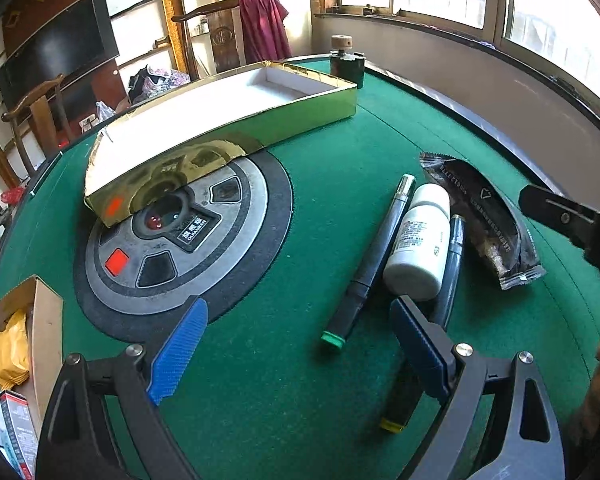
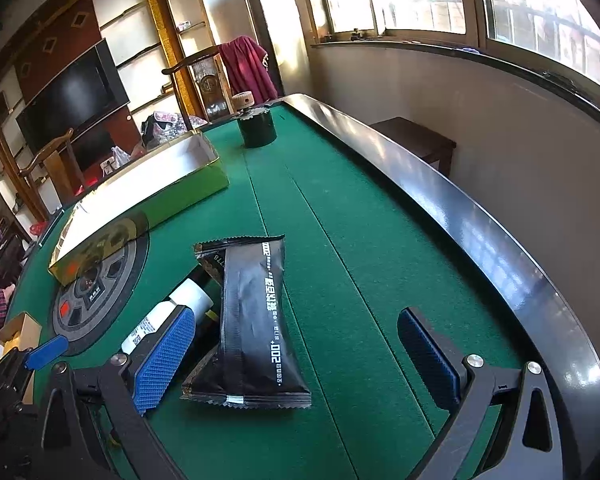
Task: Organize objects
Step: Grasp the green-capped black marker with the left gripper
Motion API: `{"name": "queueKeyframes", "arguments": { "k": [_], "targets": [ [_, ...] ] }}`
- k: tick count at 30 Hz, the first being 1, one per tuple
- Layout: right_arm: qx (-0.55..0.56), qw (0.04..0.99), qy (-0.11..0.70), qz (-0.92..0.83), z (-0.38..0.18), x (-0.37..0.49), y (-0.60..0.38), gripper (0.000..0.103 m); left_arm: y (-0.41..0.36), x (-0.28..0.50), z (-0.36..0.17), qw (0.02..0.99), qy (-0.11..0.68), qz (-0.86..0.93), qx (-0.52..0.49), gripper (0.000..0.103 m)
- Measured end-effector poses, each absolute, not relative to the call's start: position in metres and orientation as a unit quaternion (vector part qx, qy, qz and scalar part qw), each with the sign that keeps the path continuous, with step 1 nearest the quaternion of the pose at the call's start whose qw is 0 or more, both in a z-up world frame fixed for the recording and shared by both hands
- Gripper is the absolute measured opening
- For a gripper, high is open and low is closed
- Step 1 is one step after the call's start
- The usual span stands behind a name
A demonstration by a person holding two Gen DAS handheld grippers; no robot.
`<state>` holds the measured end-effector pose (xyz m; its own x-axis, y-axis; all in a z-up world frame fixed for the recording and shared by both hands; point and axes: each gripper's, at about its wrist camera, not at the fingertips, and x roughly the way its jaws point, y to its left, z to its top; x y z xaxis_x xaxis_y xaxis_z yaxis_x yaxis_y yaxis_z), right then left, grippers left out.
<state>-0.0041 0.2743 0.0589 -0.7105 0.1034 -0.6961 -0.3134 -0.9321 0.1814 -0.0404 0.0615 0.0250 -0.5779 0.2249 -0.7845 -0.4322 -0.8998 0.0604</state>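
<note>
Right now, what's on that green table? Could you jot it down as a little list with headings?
surface: green felt table
box: gold box, open, nothing visible inside
loose items: white bottle between two pens, green-capped pen and yellow-capped pen; black snack packet beside them
far end: dark jar
left gripper: open, holding nothing
right gripper: open, above the packet

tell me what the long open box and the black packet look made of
Long open box: likely cardboard faced with glossy gold foil, since its side mirrors the table's centre panel; the inside looks matte white. Black packet: seemingly thin plastic film, crinkled, with serrated sealed ends.
</note>
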Motion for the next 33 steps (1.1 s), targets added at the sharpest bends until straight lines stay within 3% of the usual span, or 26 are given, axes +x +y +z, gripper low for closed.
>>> {"name": "queueKeyframes", "arguments": {
  "k": [15, 21, 29, 33],
  "targets": [
    [-0.243, 0.069, 0.056, 0.966, 0.133, 0.033, 0.216, 0.103, 0.062, -0.040, 0.025, 0.178, 0.134, 0.879, -0.420, 0.092],
    [-0.224, 0.035, -0.031, 0.973, 0.174, 0.037, 0.167, 0.103, 0.063, -0.037, 0.026, 0.176, 0.137, 0.881, -0.417, 0.092],
    [-0.226, 0.008, -0.123, 0.966, 0.174, 0.040, 0.121, 0.103, 0.058, -0.035, 0.029, 0.178, 0.129, 0.884, -0.413, 0.092],
    [-0.227, 0.033, -0.113, 0.967, 0.171, 0.041, 0.135, 0.103, 0.057, -0.034, 0.029, 0.192, 0.127, 0.880, -0.414, 0.092]
  ]
}}
